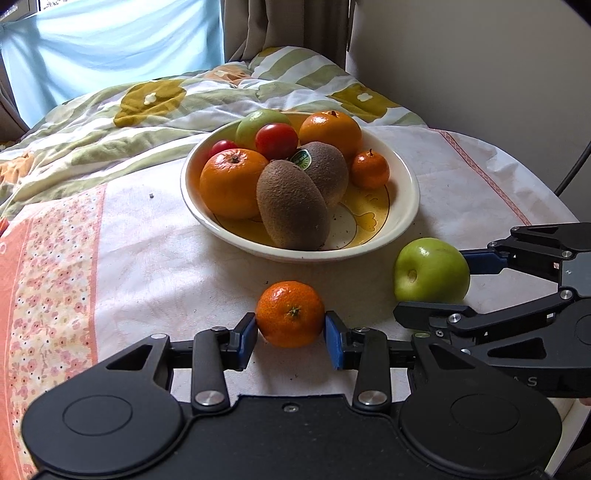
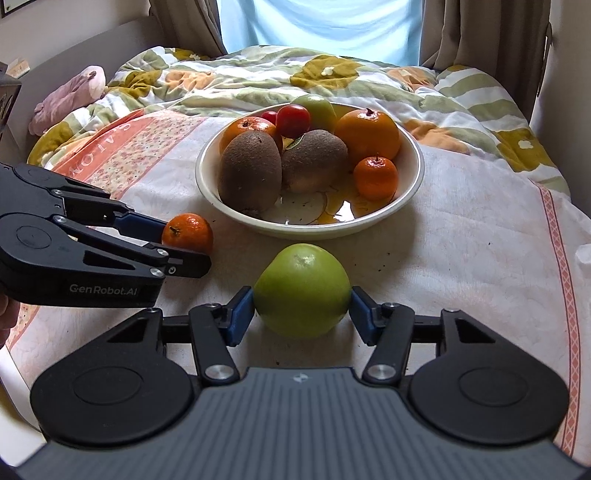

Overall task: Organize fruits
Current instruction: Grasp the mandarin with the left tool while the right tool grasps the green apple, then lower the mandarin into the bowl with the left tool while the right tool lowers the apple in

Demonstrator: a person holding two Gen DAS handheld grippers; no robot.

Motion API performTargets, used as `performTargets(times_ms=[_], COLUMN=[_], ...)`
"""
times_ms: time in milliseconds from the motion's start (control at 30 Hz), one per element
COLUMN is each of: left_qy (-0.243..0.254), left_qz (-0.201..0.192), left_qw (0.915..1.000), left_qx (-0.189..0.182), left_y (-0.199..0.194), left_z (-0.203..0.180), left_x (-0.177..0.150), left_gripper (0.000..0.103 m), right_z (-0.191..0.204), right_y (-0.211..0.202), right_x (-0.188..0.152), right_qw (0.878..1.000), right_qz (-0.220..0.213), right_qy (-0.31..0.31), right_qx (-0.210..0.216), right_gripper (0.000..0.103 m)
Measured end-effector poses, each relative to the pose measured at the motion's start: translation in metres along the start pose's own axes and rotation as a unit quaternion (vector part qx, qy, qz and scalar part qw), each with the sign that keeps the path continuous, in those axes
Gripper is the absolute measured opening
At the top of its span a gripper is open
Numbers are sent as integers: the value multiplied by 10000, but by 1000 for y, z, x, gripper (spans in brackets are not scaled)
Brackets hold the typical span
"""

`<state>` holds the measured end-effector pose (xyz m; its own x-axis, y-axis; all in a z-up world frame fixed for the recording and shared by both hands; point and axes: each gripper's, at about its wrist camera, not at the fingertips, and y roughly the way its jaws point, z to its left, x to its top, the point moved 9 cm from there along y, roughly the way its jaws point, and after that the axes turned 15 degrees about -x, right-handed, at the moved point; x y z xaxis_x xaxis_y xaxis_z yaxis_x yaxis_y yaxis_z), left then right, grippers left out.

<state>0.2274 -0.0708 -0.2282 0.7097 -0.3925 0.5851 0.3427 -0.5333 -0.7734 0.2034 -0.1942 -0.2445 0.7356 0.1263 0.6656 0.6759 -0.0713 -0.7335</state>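
Low, both grippers' fingers [image 1: 245,334] pinch tabletop fruit.

I see a mandarin [image 1: 290,314] and a green apple [image 2: 302,290] lying on the cloth before the cream bowl [image 1: 404,206] heaped with kiwis, oranges, tomatoes.

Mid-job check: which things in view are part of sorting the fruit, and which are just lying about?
Job:
- mandarin in left claw
- green apple in right claw
- bowl with kiwis, oranges, tomatoes

Lying about:
- quilt
- pink cloth
- curtains
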Motion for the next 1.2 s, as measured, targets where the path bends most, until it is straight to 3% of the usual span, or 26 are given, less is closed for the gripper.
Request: performTargets(times_ms=[600, 933, 1200], left_qy=[-143, -38, -32], left_qz=[-334, -728, -1017], left_qw=[9993, 9973, 9945], left_qx=[64, 107, 263], left_y=[-47, -101, -112], left_z=[2, -17, -36], left_x=[1, 29, 55], left_gripper=[43, 43, 43], right_z=[-6, -25, -52], right_y=[-28, -81, -97], right_x=[9, 35, 63], right_qw=[9987, 9946, 9954], right_qz=[-54, -199, -405], right_qy=[462, 982, 848], right_qx=[-216, -278, -168], right_gripper=[70, 70, 70])
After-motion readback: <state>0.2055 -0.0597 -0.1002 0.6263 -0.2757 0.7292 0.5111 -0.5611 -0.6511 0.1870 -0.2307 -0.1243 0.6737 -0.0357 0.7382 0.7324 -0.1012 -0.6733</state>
